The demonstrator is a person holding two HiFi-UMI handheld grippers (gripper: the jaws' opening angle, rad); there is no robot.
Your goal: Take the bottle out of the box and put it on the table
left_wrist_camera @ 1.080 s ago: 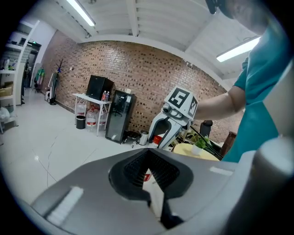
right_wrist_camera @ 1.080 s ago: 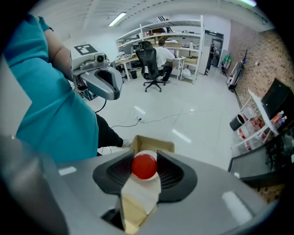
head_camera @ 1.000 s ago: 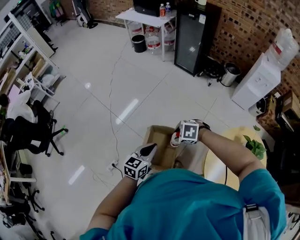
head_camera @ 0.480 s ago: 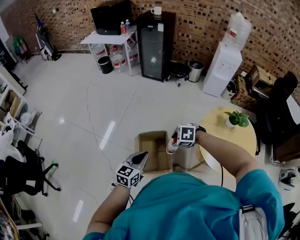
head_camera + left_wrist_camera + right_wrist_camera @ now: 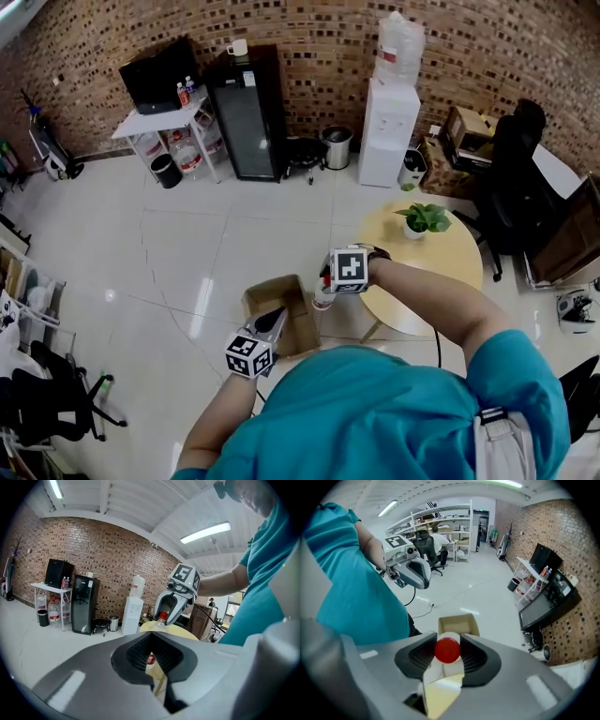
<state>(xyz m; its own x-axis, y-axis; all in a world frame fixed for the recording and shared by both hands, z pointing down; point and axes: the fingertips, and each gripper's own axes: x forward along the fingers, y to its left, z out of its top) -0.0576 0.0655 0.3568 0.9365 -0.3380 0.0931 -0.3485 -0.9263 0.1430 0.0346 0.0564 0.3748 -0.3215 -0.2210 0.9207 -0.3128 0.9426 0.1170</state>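
Observation:
A clear bottle [image 5: 322,300] with a red cap [image 5: 447,650] hangs from my right gripper [image 5: 324,289], which points steeply down and is shut on its neck. It is in the air between the open cardboard box [image 5: 279,313] on the floor and the round yellow table [image 5: 441,264]. The left gripper view shows the bottle [image 5: 160,620] under the right gripper [image 5: 171,609], with the table [image 5: 183,632] behind. My left gripper [image 5: 277,319] is held level over the box's near edge, shut and holding nothing. The right gripper view shows the box [image 5: 459,623] far below.
A potted plant [image 5: 424,217] stands on the far side of the round table. A water dispenser [image 5: 389,122], a black fridge [image 5: 246,112], a bin [image 5: 336,146] and a white side table [image 5: 157,124] line the brick wall. A black office chair [image 5: 514,187] is at the right.
Both grippers have risen. The right one has carried the bottle from over the box toward the round table. My head has turned, so the table is in fuller view.

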